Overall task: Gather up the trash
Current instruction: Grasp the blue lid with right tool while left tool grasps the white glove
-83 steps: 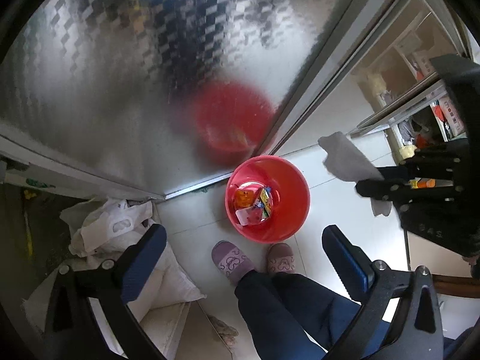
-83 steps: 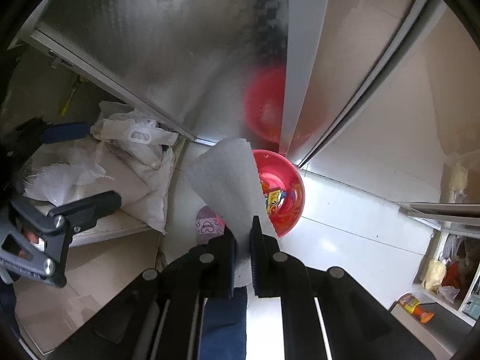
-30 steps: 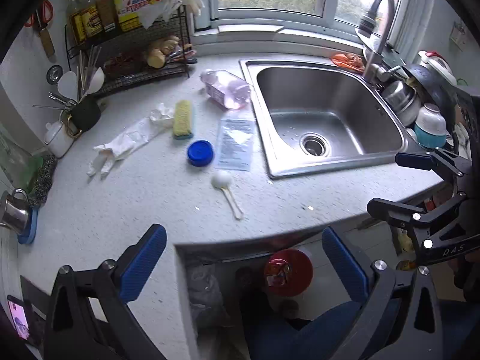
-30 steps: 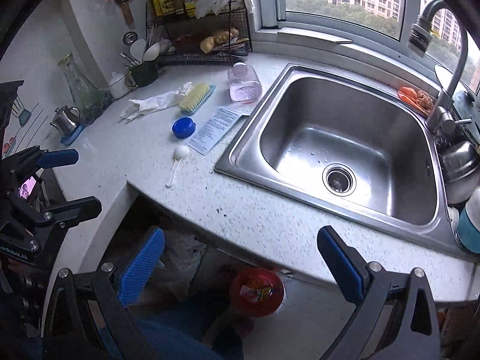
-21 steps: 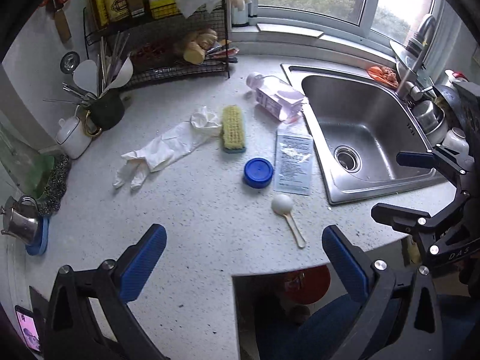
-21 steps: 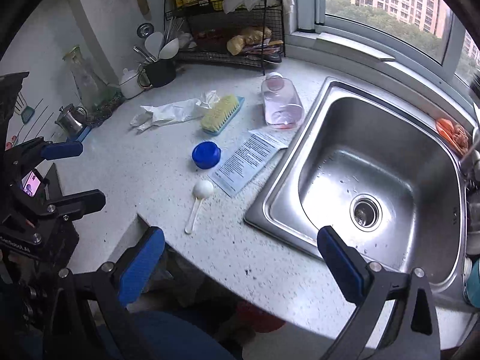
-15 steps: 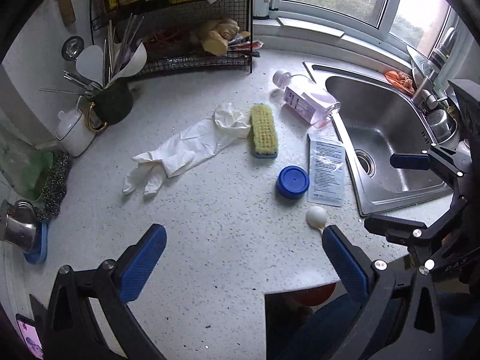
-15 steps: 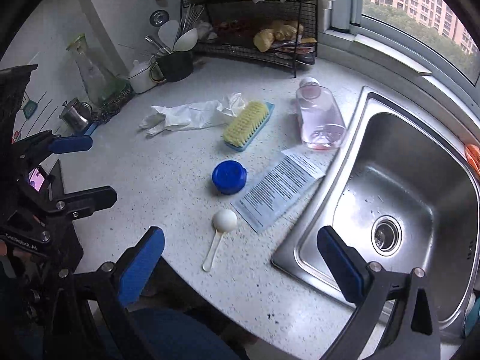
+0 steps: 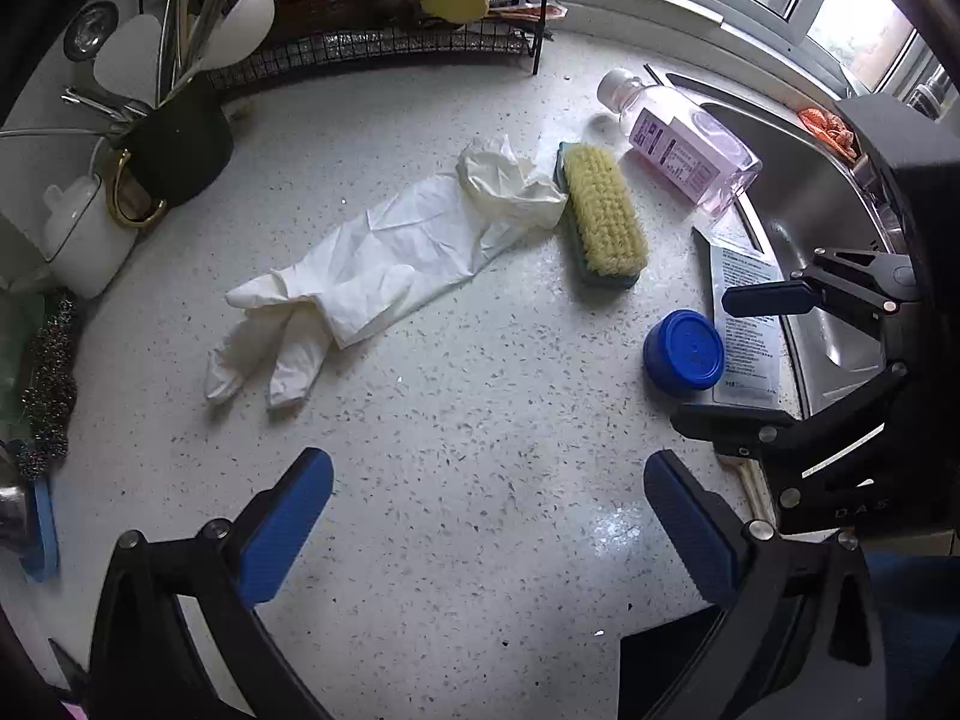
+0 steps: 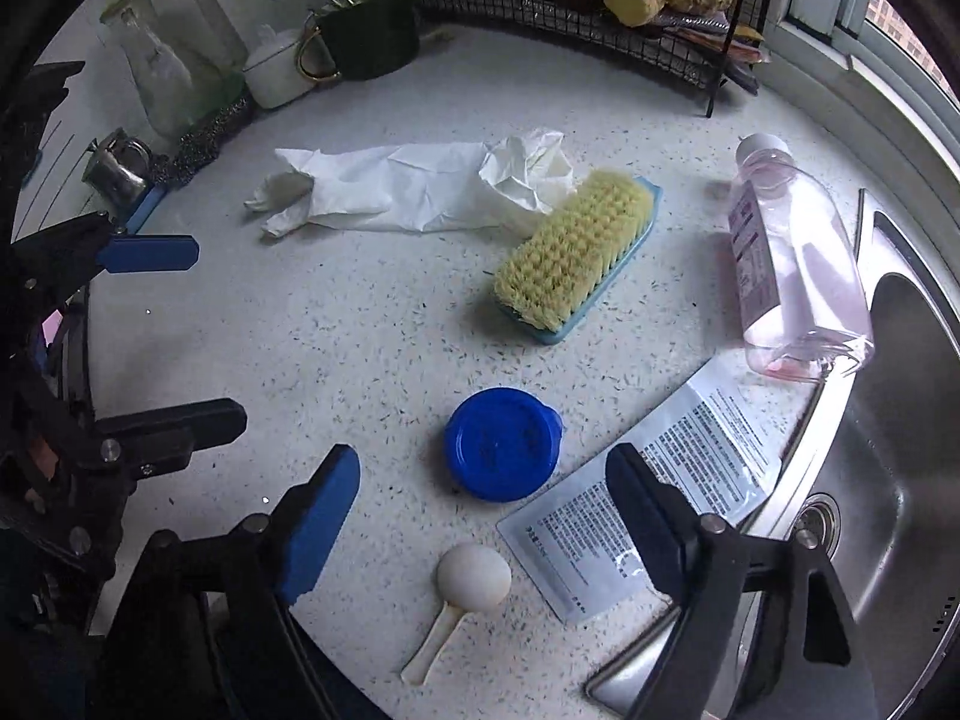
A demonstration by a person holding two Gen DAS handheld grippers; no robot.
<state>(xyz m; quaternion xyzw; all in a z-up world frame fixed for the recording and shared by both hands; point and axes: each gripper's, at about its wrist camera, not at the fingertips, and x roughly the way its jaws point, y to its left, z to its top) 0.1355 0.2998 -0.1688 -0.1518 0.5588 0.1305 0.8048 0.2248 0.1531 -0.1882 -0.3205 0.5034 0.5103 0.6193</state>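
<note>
White disposable gloves lie crumpled on the speckled counter, also seen in the right wrist view. A blue lid, a printed sachet and a white plastic scoop lie near the sink edge. The lid and sachet also show in the left wrist view. My left gripper is open and empty above bare counter, below the gloves. My right gripper is open and empty, just over the blue lid and scoop.
A yellow scrub brush and a pink bottle lie by the steel sink. A wire rack, a dark utensil mug, a white pot and a glass vase line the back.
Both grippers rose from the red bin on the floor, the right one released its paper, and both moved in low over the counter toward the gloves and lid.
</note>
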